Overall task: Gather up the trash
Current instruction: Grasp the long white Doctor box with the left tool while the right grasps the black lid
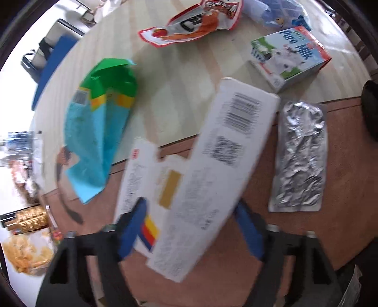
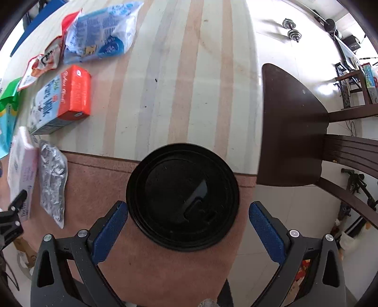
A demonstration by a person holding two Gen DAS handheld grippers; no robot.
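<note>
Left gripper clamps a flattened white carton between its blue pads, jaws narrow on the near end; the far end sticks out over the table. The frame is blurred, so whether the carton is fully lifted or rests partly on the brown mat is hard to say. It looks light and thin, with torn flaps, and likely bends and swings from an end grip; a hold nearer the middle should steady it.

Right gripper is spread wide, empty, pads either side of a black lid seen from above, not touching it. The lid looks rigid and smooth, probably slippery at the rim; what it sits on is hidden. Grip across the rim.

Other trash on the table: foil pouch just right of the carton, thin and crinkly, best pinched at an edge; milk box beyond it, stiff, take it across its narrow sides; green-blue bag to the left; red wrapper at the far side; blue bag beside it, soft.
</note>
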